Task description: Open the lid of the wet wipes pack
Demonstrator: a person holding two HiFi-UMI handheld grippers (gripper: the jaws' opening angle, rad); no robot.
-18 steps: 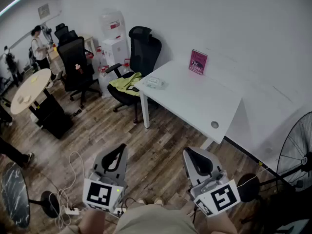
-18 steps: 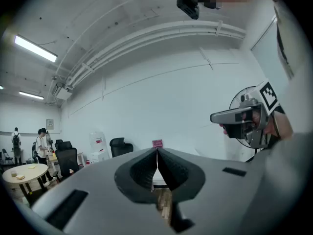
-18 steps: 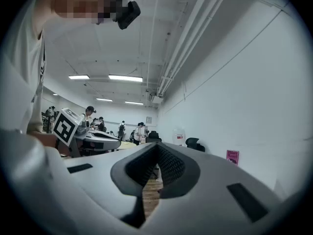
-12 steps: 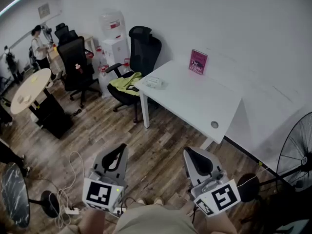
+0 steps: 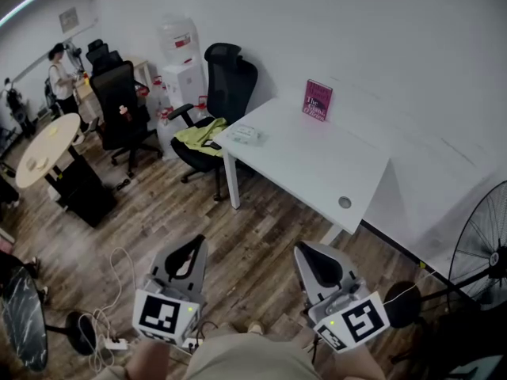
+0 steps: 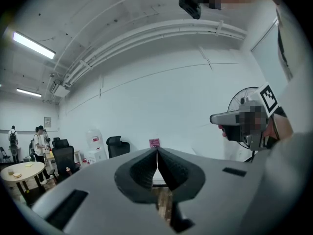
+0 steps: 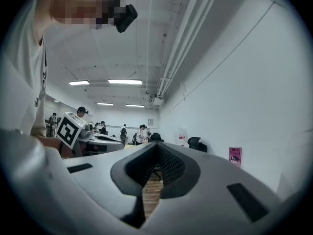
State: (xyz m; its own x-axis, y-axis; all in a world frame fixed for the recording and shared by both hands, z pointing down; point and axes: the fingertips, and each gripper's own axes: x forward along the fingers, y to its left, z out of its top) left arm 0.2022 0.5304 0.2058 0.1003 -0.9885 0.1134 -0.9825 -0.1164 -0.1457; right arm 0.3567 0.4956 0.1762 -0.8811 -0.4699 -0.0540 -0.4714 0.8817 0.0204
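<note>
Right gripper held level, its grey ribbed jaws closed tip to tip on nothing, brown wooden plank floor visible through the gap beneath, with a pink upright book and a black high-backed office chair against the white wall beyond.

The white desk ahead of the right gripper has slid slightly leftward relative to its fingers, carrying the wet wipes pack and pink book with it. Far left of the left gripper, a passer-by's leg has moved almost out of the head view.
</note>
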